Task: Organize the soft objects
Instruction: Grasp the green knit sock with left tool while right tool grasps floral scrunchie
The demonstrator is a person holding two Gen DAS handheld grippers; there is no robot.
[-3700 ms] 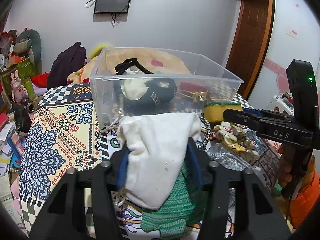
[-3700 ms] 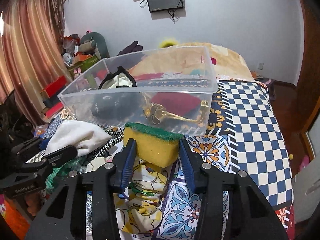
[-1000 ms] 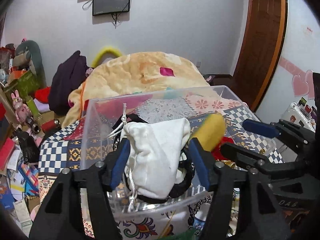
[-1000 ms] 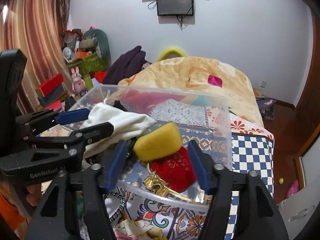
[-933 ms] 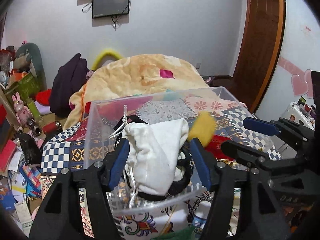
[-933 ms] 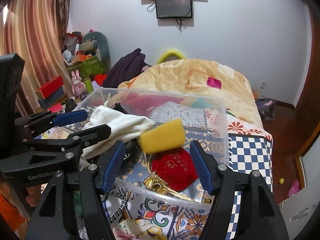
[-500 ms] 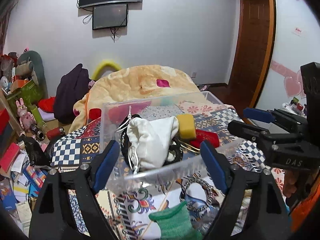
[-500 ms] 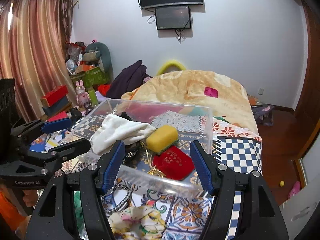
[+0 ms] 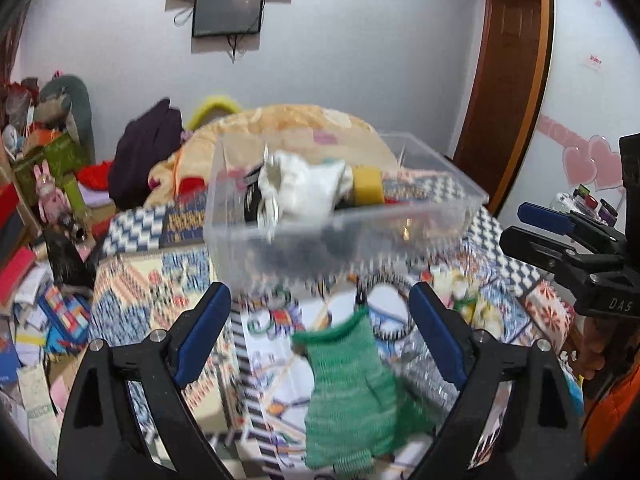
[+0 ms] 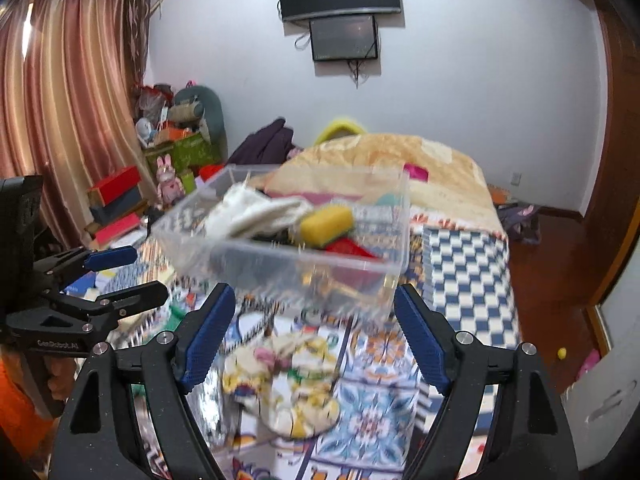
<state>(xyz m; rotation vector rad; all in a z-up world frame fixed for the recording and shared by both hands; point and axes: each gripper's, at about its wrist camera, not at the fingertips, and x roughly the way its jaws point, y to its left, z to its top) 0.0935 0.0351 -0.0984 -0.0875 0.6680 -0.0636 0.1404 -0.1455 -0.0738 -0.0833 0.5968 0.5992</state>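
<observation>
A clear plastic bin stands on the patterned bedspread and also shows in the right wrist view. A white drawstring pouch and a yellow sponge lie inside it, seen too in the right wrist view as pouch and sponge. My left gripper is open and empty, in front of the bin, above a green knit piece. My right gripper is open and empty above a yellow floral cloth.
A black-and-white cord loop lies in front of the bin. A peach blanket is heaped behind it. Boxes and toys crowd the left wall. A wooden door is at right. The bed's right edge drops to the floor.
Both grippers let go of the pouch and the sponge into the bin, opened wide, and pulled back and down toward the near bedspread. The view is motion-blurred.
</observation>
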